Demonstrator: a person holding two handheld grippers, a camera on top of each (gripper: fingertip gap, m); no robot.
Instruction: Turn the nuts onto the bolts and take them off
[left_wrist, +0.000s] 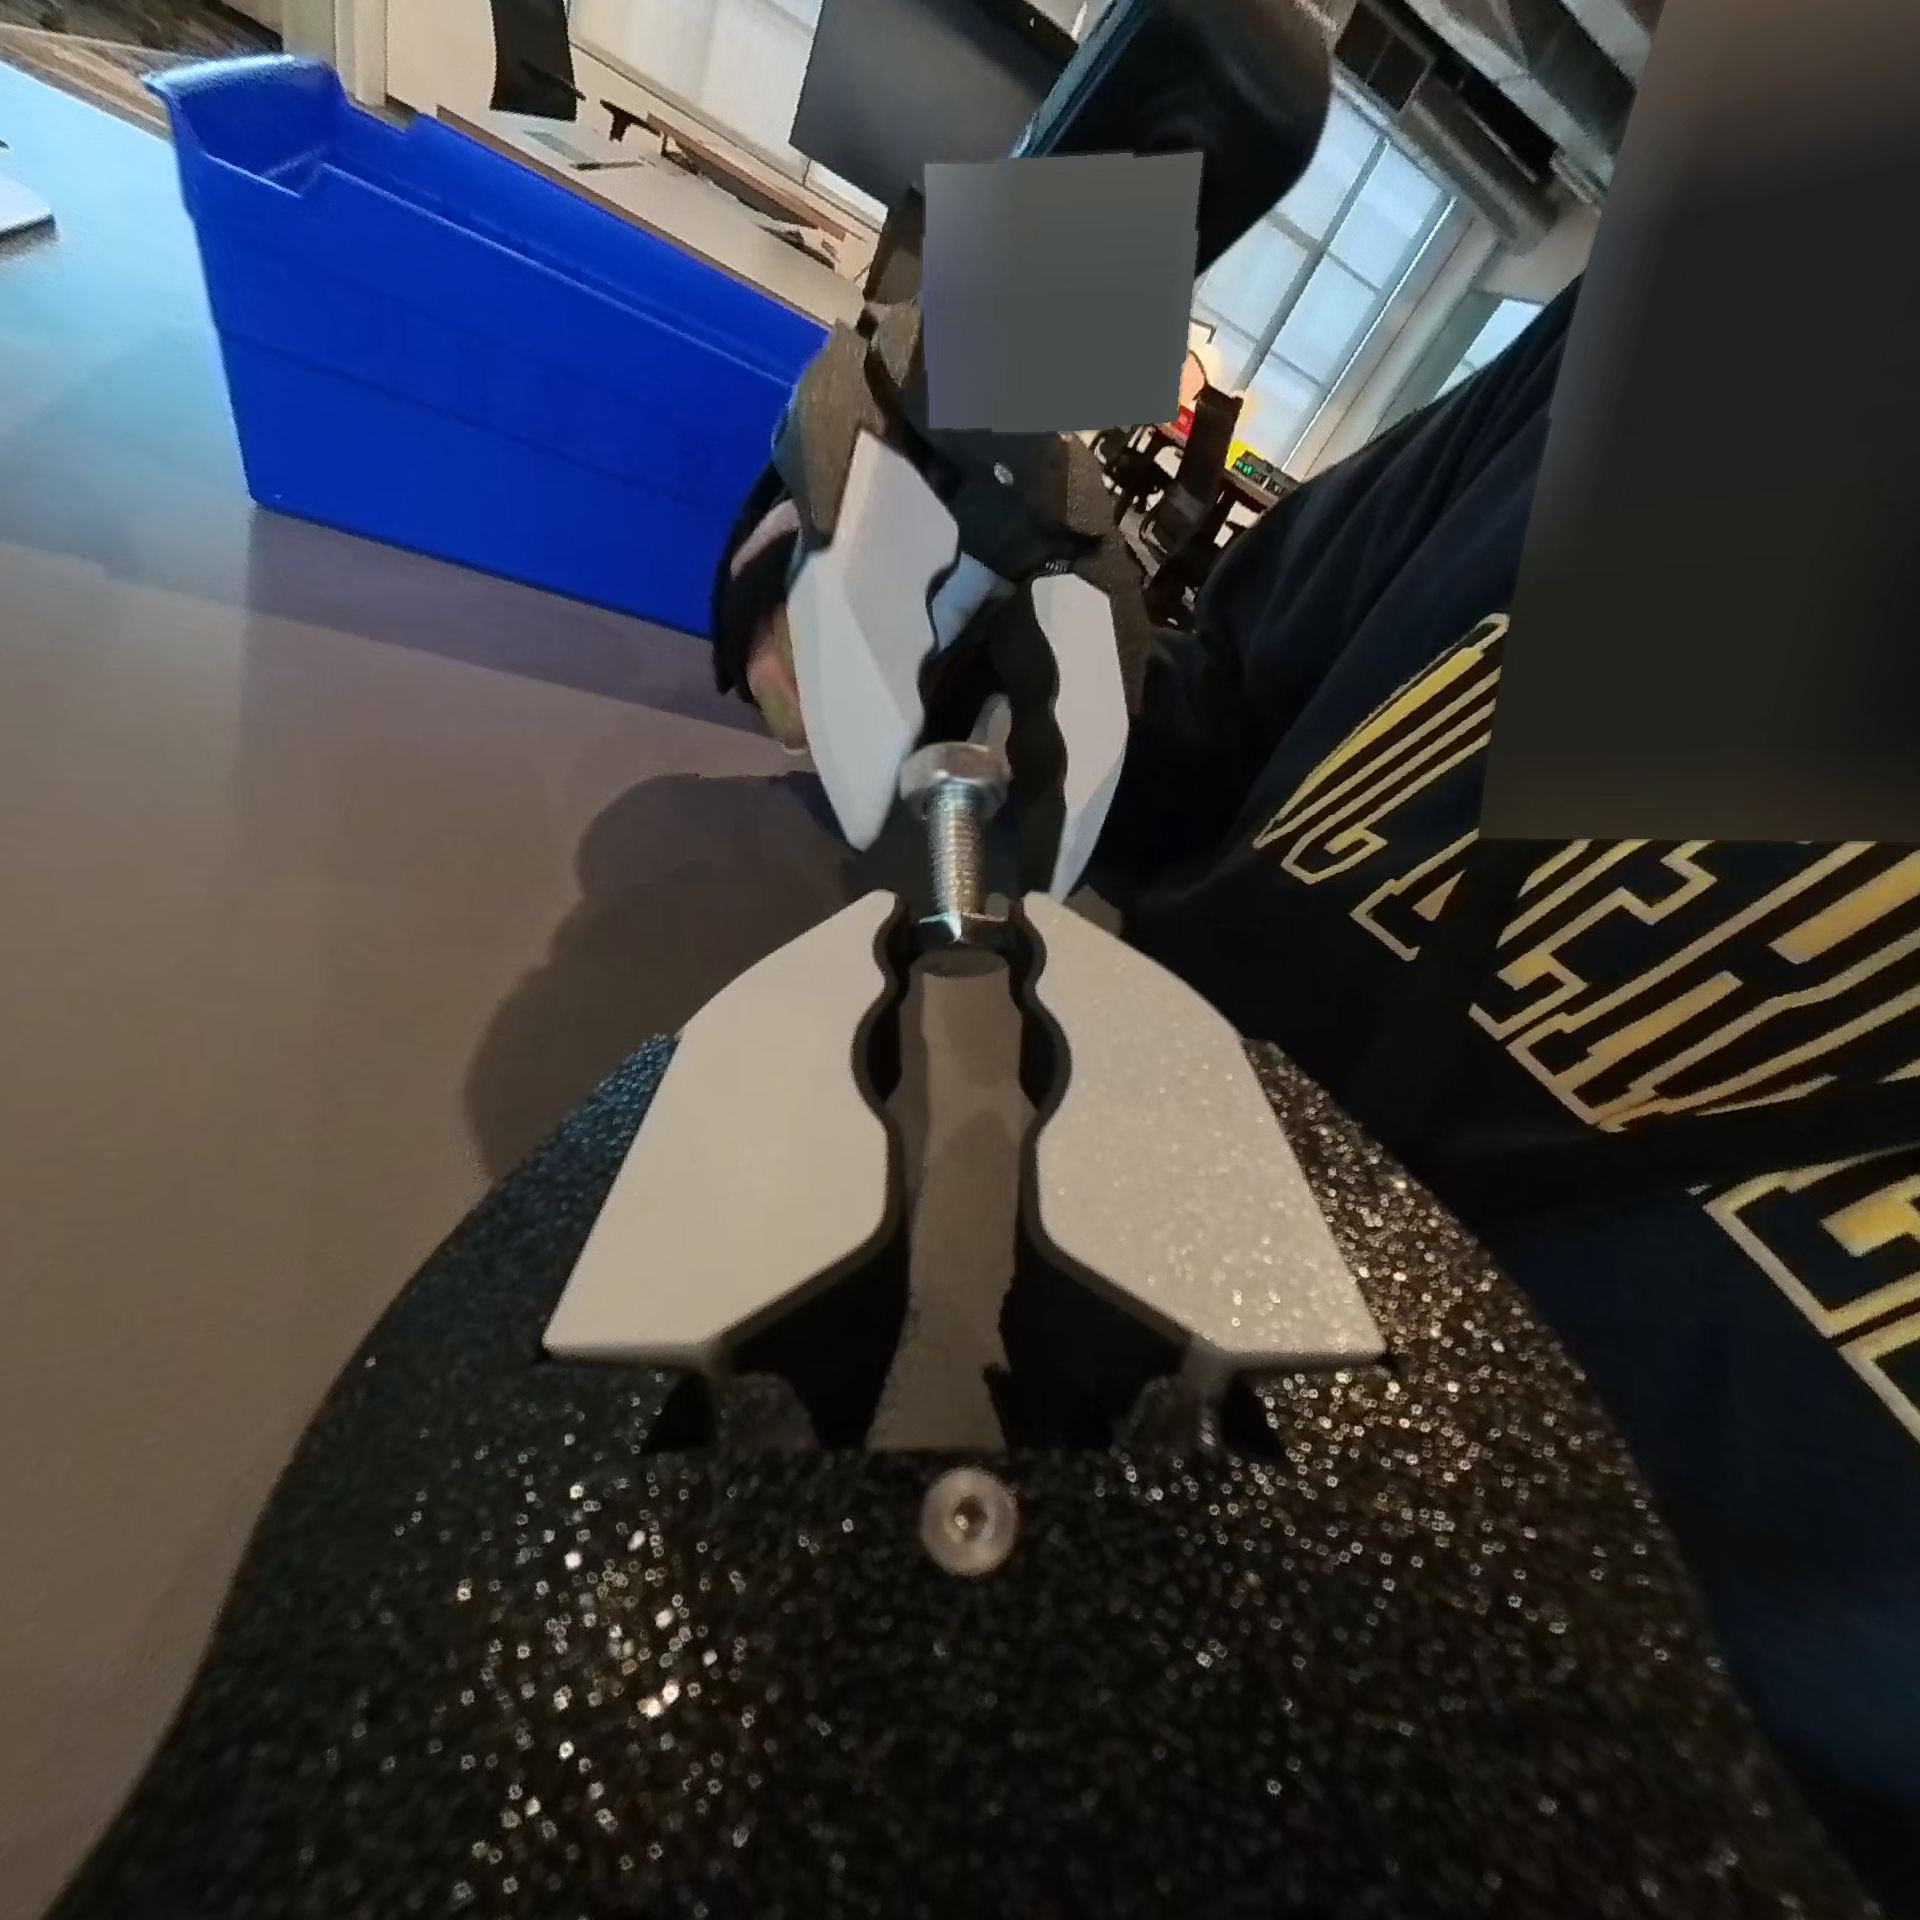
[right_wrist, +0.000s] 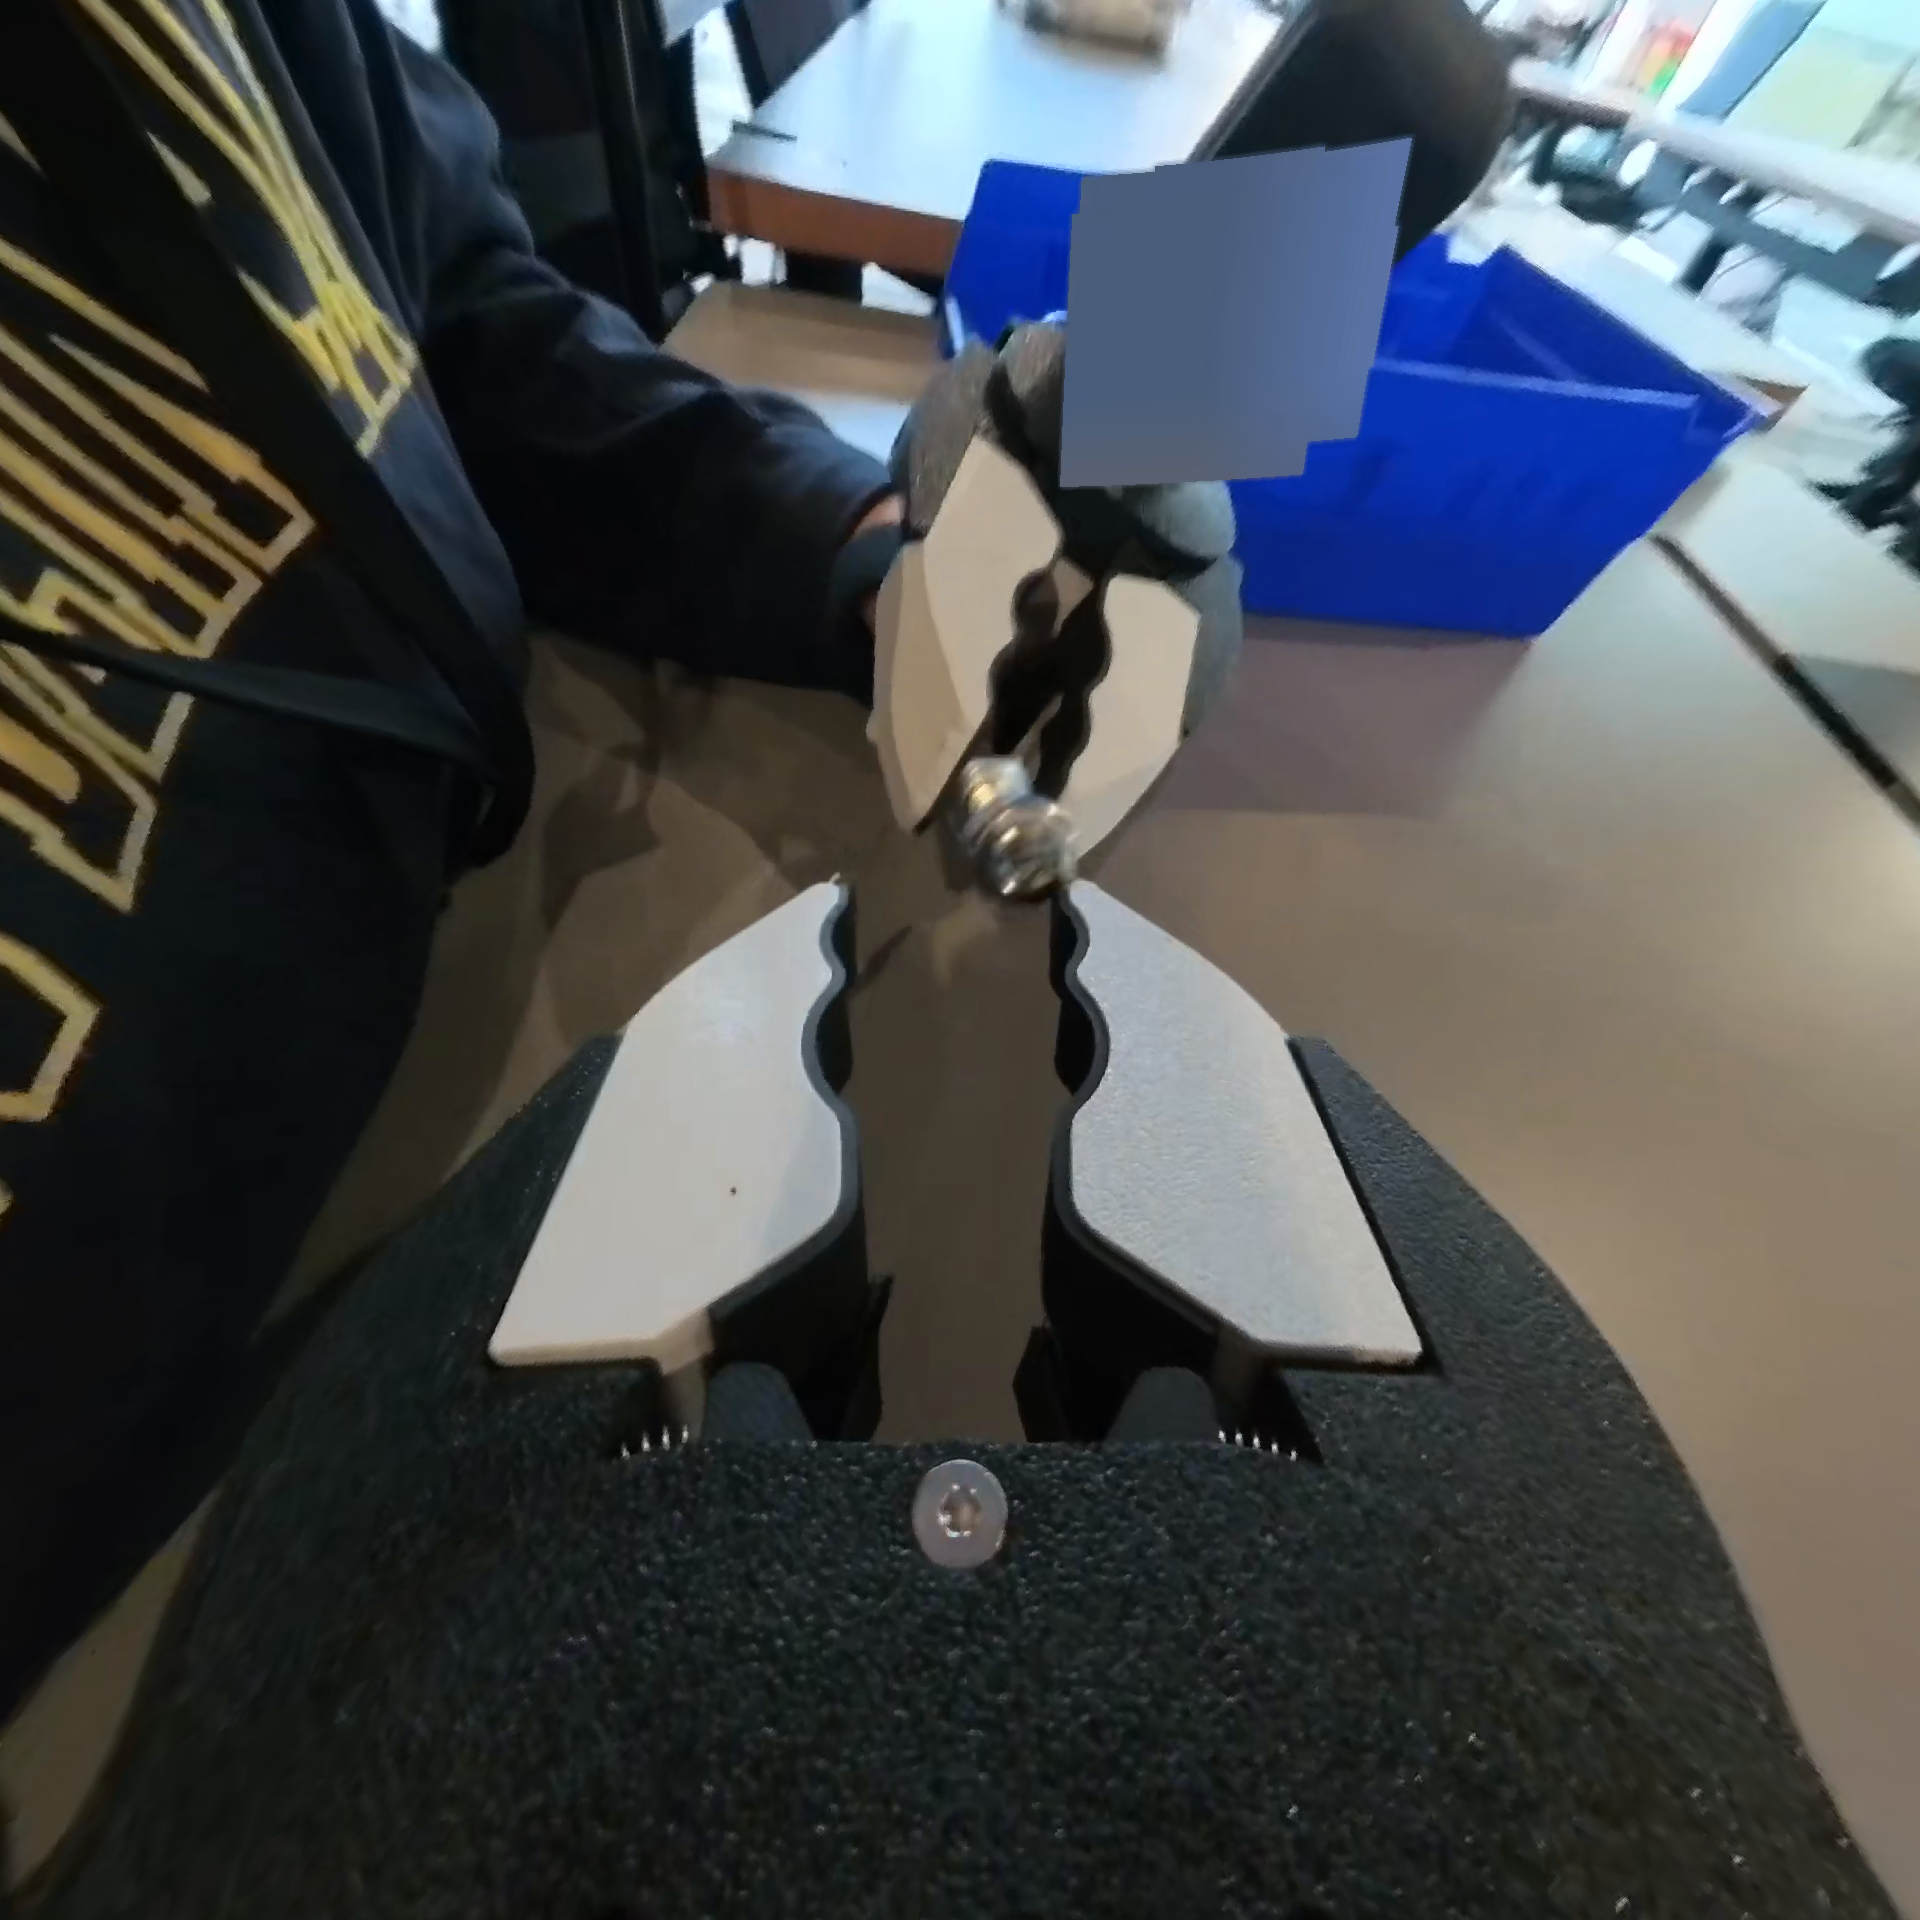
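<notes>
In the left wrist view my left gripper (left_wrist: 956, 914) is shut on the hex head of a silver bolt (left_wrist: 951, 847) and holds it above the table. A silver nut (left_wrist: 954, 774) sits on the far end of the thread. My right gripper (left_wrist: 971, 831) comes from the other side, its grey fingers (left_wrist: 862, 644) apart on either side of the nut. In the right wrist view my right gripper (right_wrist: 951, 899) is open. The bolt with the nut (right_wrist: 1018, 831) is just beyond its right fingertip, held by the left gripper (right_wrist: 987, 779).
A blue plastic bin (left_wrist: 468, 343) stands on the grey-brown table (left_wrist: 312, 831); it also shows in the right wrist view (right_wrist: 1507, 468). The person holding the grippers, in a dark sweatshirt with yellow print (left_wrist: 1455, 935), is close beside them (right_wrist: 156, 520). My left and right fingertips are right by each other.
</notes>
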